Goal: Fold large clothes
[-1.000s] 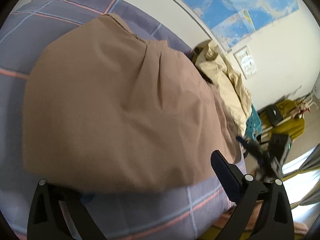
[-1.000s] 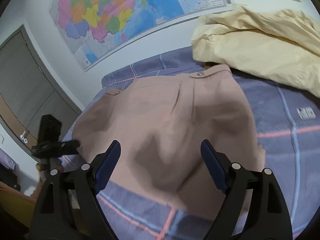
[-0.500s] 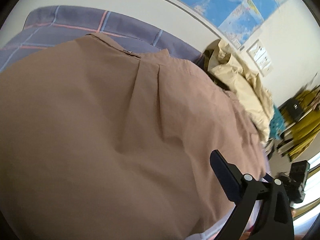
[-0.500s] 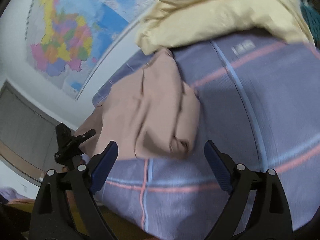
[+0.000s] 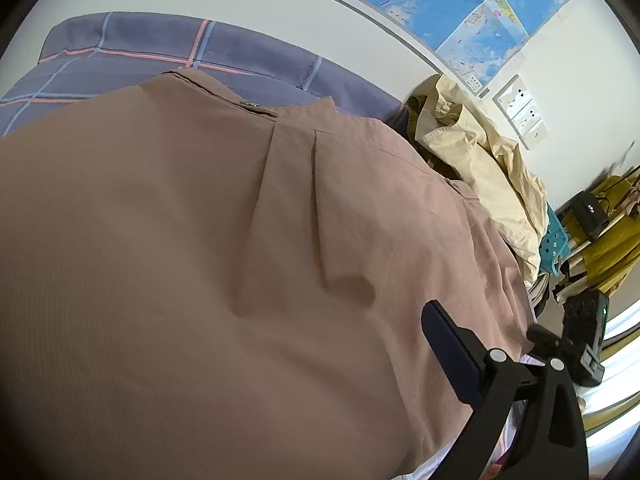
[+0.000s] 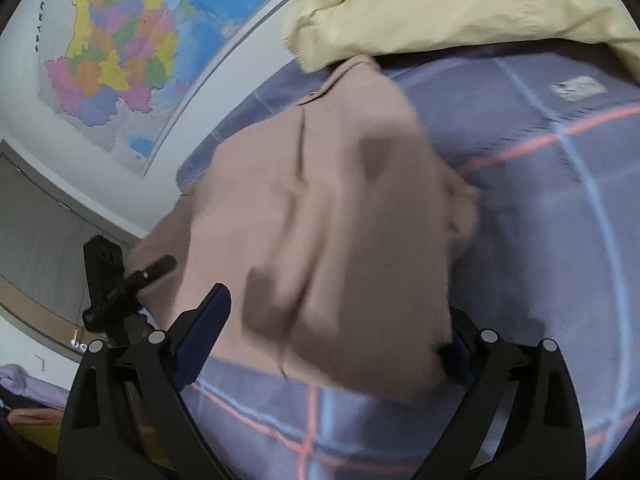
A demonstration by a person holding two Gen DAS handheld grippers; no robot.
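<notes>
Purple plaid bedsheet (image 6: 540, 208); tan shirt (image 6: 340, 220) spread back-up, pleated, creased

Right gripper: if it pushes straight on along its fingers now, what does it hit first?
Most likely the tan garment, which already lies between the opening right gripper jaws. Behind it is the plaid bedsheet; depth is blurred.

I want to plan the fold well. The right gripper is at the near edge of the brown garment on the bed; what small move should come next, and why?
Probably close the right gripper on the near edge of the brown garment. Its jaws are opening and the cloth's edge already lies between them, unpinched, on the checked bedcover. That would allow the next fold.
</notes>
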